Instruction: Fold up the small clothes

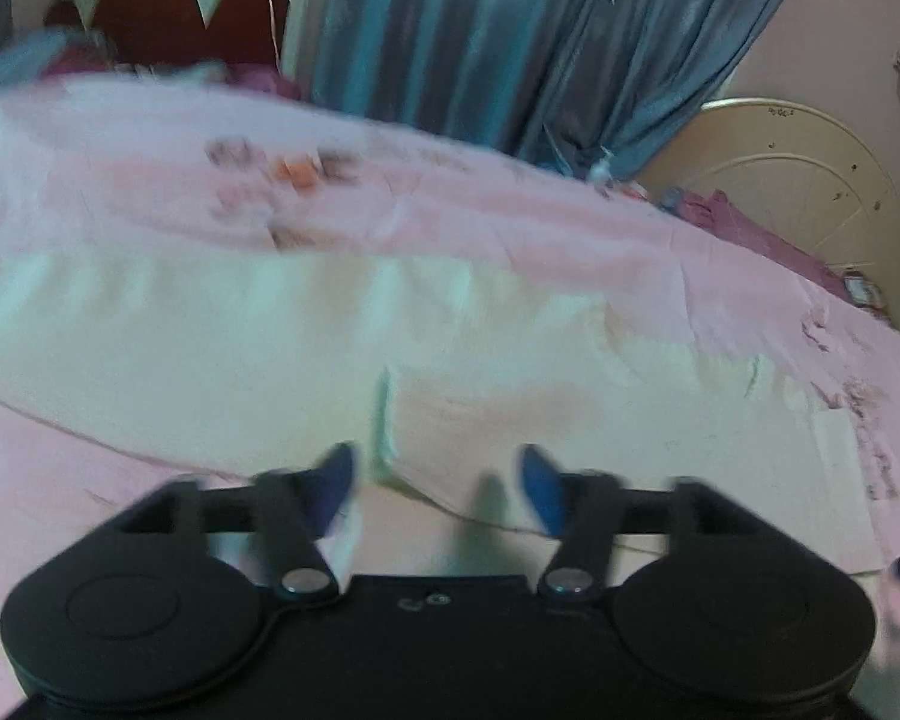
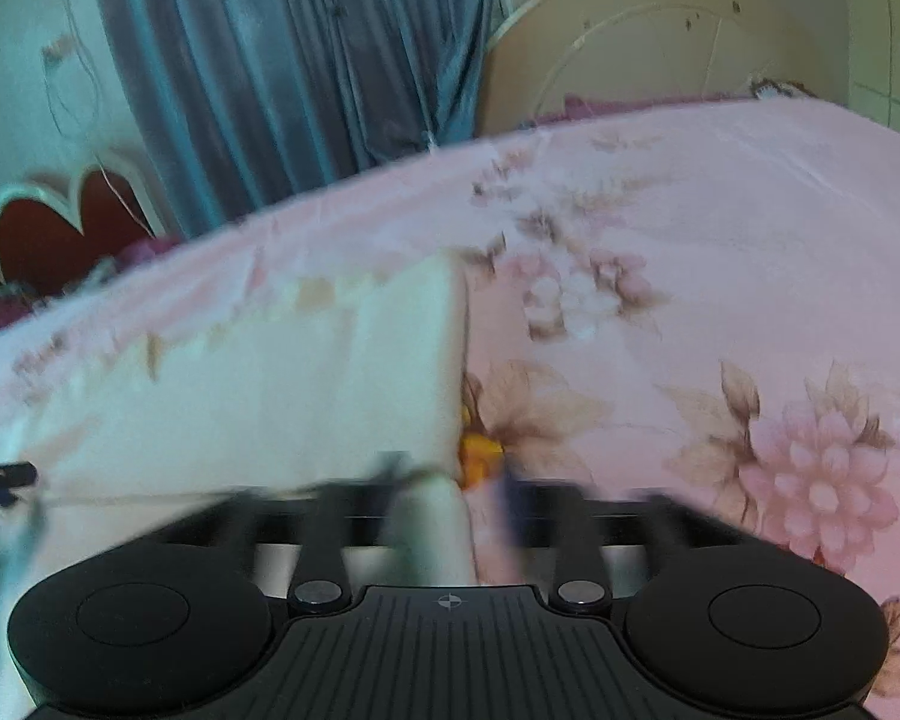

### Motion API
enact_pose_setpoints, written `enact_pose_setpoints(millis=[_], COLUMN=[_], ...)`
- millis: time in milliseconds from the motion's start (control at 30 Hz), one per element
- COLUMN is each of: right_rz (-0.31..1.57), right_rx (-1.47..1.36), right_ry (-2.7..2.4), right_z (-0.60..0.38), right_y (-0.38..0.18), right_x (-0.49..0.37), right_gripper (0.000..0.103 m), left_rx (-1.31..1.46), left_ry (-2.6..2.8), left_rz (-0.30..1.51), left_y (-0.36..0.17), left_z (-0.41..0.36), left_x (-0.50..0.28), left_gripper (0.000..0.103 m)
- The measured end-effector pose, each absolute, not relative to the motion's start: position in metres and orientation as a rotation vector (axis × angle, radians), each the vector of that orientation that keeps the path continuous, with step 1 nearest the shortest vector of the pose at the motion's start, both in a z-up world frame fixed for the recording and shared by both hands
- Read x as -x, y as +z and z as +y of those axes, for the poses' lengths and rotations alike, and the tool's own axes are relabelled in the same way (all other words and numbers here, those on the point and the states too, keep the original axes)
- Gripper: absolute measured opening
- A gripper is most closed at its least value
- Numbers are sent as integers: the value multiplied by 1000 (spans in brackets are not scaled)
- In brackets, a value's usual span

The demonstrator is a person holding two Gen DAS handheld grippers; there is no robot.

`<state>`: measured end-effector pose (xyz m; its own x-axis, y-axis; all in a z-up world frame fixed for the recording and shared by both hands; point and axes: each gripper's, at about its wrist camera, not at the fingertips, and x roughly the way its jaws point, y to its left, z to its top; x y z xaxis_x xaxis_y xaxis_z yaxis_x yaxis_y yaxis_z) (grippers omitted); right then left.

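A cream-white small garment (image 1: 330, 348) lies flat on the pink floral bed sheet (image 1: 510, 222). My left gripper (image 1: 438, 480) is open, its blue fingertips (image 1: 336, 480) apart just above the garment's near edge, holding nothing. In the right wrist view the same garment (image 2: 270, 384) lies left of centre, its right edge straight. My right gripper (image 2: 450, 492) is blurred by motion at the garment's near right corner, and a fold of cloth sits between its jaws; whether they are closed on it I cannot tell.
The bed sheet (image 2: 720, 300) spreads to the right with flower prints. A blue curtain (image 1: 510, 30) hangs behind the bed, next to a red and white headboard (image 1: 168, 6) and a round cream board (image 1: 798, 180). Purple cloth (image 1: 750, 228) lies at the bed's far edge.
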<state>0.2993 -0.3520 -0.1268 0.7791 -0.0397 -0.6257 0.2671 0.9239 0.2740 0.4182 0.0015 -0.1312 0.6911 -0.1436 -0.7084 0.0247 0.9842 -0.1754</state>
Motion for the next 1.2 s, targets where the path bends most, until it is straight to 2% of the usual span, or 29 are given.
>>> enact_pose_setpoints(millis=[300,333,367,433,733,800,833,900,1100,1200], right_rz=[719,729,739,753,752,752,745,727,736,711], right_rx=[-378,-379,-384,-419,-450,-428,-413,-335,-289,-298], right_ry=[-163,-166,-167,-163,-133,-120,-122,-156,-193,-208], right_z=[-368,-371,-374,-382,-394,-390,-388,-385,-386,-384], right_y=[-137,-141,-145,-150,-158,-159,-157,-156,-160,-152], right_x=[-356,-363,-370,-381,-426,-430,-428,-423,-421,-414], right_gripper=[65,64,56,49,49,13,6,6,6,8], left_rx=[46,37,26,12,113,133,145,157,101,77], left_ry=[-188,-199,-198,-171,-53,-31,-25,-25,-41,-1], left_rz=[709,715,717,738,791,802,806,798,755,811], left_y=[-113,-116,-120,-128,-136,-141,-143,-144,-141,-154], left_z=[-30,-34,-38,-41,-13,-10,-9,-9,-19,-13], left_x=[-402,-404,-405,-413,-430,-435,-436,-433,-432,-442], left_gripper=[63,63,63,61,65,65,62,58,59,59])
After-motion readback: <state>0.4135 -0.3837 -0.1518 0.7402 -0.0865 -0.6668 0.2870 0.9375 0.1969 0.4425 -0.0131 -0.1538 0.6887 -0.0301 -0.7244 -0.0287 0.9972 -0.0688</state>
